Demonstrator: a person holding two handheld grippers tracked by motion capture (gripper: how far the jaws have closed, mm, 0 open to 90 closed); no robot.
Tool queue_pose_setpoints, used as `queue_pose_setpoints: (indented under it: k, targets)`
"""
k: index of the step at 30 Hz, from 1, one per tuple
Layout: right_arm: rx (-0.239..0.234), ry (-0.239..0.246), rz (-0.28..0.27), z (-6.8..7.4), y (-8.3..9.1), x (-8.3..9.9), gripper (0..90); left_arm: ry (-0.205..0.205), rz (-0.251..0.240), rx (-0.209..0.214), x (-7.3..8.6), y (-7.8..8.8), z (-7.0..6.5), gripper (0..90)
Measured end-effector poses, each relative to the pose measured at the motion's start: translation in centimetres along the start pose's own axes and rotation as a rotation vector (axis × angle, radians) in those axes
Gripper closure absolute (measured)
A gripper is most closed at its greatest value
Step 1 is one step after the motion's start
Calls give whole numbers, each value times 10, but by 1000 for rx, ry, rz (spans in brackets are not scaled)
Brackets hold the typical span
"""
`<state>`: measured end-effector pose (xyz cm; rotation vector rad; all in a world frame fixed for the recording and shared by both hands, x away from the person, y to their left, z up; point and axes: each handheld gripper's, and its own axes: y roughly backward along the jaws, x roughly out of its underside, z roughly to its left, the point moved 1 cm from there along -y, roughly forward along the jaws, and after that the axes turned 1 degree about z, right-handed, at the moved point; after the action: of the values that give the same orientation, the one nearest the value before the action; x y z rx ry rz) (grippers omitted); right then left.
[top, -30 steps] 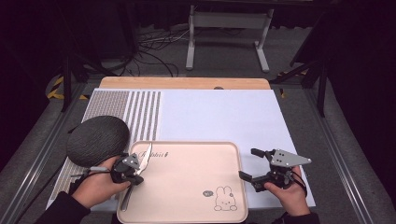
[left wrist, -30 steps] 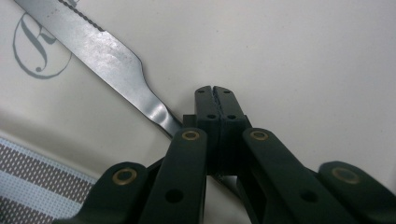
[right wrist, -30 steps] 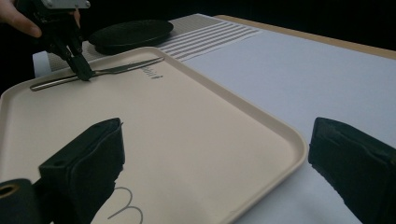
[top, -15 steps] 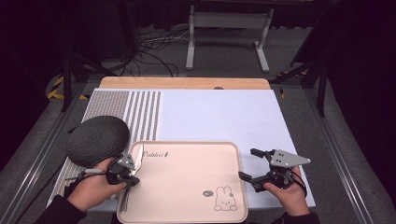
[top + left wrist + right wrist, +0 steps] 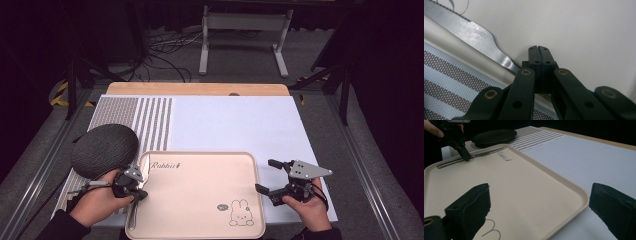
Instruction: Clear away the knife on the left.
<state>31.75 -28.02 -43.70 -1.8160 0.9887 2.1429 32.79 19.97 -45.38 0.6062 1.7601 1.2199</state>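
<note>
A pale pink tray printed with a small rabbit drawing and the word "Rabbit" lies at the near edge of the desk, resting on a white mat that carries a block of grey stripes on its left part. A dark, round, textured mat sits on the striped area, just beside the tray's far left corner. Along the inside of the tray's left rim lies a table knife, its serrated blade pointing away from the person. The left gripper, held in the person's left hand, is at the tray's left edge with its tip down by the knife; in the left gripper view its jaws are pressed together just beside the knife's neck, above the tray floor, and it is not clear that they hold anything between them. The right gripper view shows the same gripper touching down at the knife near the rim. The right gripper, held in the right hand, hovers at the tray's right edge with its jaws spread wide, one over the tray and one over the white mat, the rim passing between them with nothing gripped. Beyond the desk, cables lie on the floor beside a metal stand.
</note>
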Motion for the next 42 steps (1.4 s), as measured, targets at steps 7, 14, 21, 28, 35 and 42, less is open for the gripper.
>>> queue_pose_setpoints:
  k: [7,14,21,28,35,42]
  targets:
    - [0,2,0,0,0,0,46,11,-7,10,0,0,1,900]
    - [1,4,0,1,0,-1,46,43,-84,38,-6,5,-2,756]
    - [3,2,-2,0,0,0,46,54,-238,36,-14,16,-7,296]
    - [2,3,-1,1,1,0,46,-12,-309,-31,-16,29,-4,178]
    - [6,2,-6,0,1,0,44,-42,-428,-25,-15,43,-1,165]
    - [8,-1,-9,0,1,0,44,-51,-542,-18,-6,52,6,175]
